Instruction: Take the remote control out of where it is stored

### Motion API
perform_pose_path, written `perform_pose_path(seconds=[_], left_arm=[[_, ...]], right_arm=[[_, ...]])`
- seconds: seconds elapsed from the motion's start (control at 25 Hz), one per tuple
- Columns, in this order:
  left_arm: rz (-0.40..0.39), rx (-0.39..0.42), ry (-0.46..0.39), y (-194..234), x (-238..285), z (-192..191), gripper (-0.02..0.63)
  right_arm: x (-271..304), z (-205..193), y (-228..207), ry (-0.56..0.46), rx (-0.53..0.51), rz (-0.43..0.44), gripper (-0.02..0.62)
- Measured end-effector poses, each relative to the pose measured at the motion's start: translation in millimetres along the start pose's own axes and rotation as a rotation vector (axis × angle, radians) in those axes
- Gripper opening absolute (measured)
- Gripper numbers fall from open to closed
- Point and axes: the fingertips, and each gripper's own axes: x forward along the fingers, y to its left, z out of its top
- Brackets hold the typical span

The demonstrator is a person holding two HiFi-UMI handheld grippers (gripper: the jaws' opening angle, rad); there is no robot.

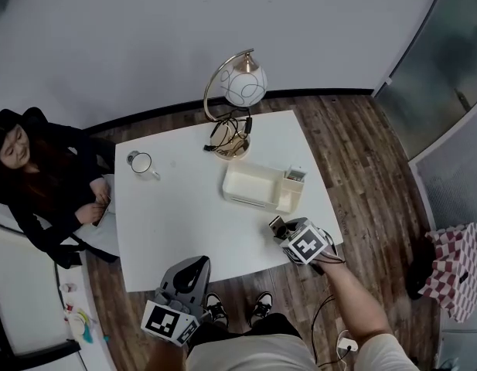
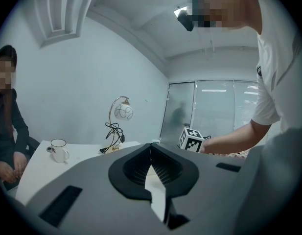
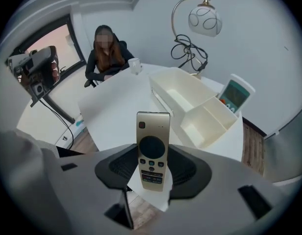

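Closest in, by the wearer's waist, the left gripper [image 1: 190,269] hangs short of the near edge of the table [image 1: 184,222], pointing roughly level, its jaws drawn together on nothing. Just beyond it and to the right, the right gripper [image 3: 152,169] is clamped on the gold remote control [image 3: 152,148], which is therefore already out of its storage. The pads press its lower half from either side, the button face looks back at the gripper's camera, and its long axis runs straight along the jaws, top end leading. This gripper tilts steeply down over the table's near right corner. In the right gripper view bare white tabletop lies behind the remote's upper half, and wooden floor [image 3: 141,214] shows under its lower end, so I judge the leading end to be just over the table's edge. Setting it down would mean laying that long axis flat on the bare top, which lies ahead and to the left. The right hand is plainly the one placed for this, with the left well apart. Ahead and to the right, near but not touching, sits the white organiser tray [image 3: 176,89], with a second remote [image 3: 235,96] standing upright in a small end compartment. Farther back are a mug [image 1: 143,163], a lamp [image 1: 240,87] and a seated person [image 1: 45,184].
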Motion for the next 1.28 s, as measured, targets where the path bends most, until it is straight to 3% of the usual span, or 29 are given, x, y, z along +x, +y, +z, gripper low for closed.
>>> perform_pose_path(seconds=[0.24,0.64,1.28], left_arm=[[0.021,-0.006,0.004,8,-5,-4,0.008],[0.045,-0.018,0.007,20,-7,-5,0.008],[0.035,-0.024,0.012,19,-1,-7,0.008]], right_arm=[[31,18,17,0.09,-0.099,0.071,0.19],[78,-4,27,0.256,-0.182,0.081,0.187],[84,-10,32,0.235,-0.202,0.06,0.19]])
